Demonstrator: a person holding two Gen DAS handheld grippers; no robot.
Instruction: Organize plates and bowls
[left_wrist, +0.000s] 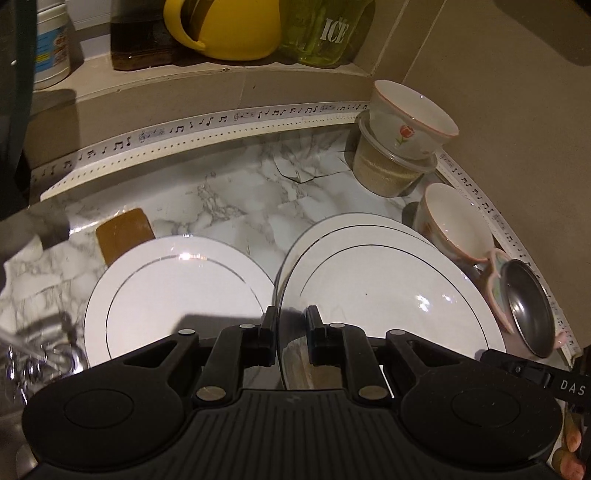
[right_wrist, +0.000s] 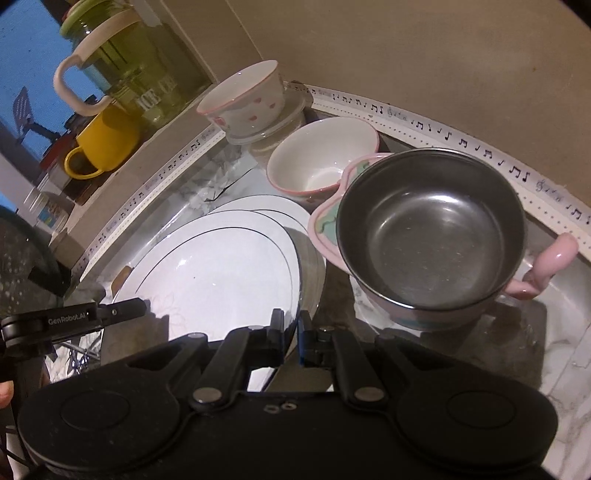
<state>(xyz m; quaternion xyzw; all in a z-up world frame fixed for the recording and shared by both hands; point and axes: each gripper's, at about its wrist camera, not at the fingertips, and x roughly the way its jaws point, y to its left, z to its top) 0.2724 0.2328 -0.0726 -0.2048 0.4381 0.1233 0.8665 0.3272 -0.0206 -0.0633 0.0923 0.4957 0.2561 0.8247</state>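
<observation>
Marbled desk (left_wrist: 236, 206), beige tiled wall behind, is filling centre frame; both the left claw (left_wrist: 291, 332) and right claw (right_wrist: 291, 332) are clamping the rimmed plate (left_wrist: 388, 280) at lower centre.

You stand at a marble-patterned counter (left_wrist: 236, 199) whose covering is torn near the back. A white edging strip (left_wrist: 207, 127) printed with music notes runs along the beige tiled wall (right_wrist: 424, 55). Above it, a ledge (left_wrist: 221, 79) sits in dim, warm light.
</observation>
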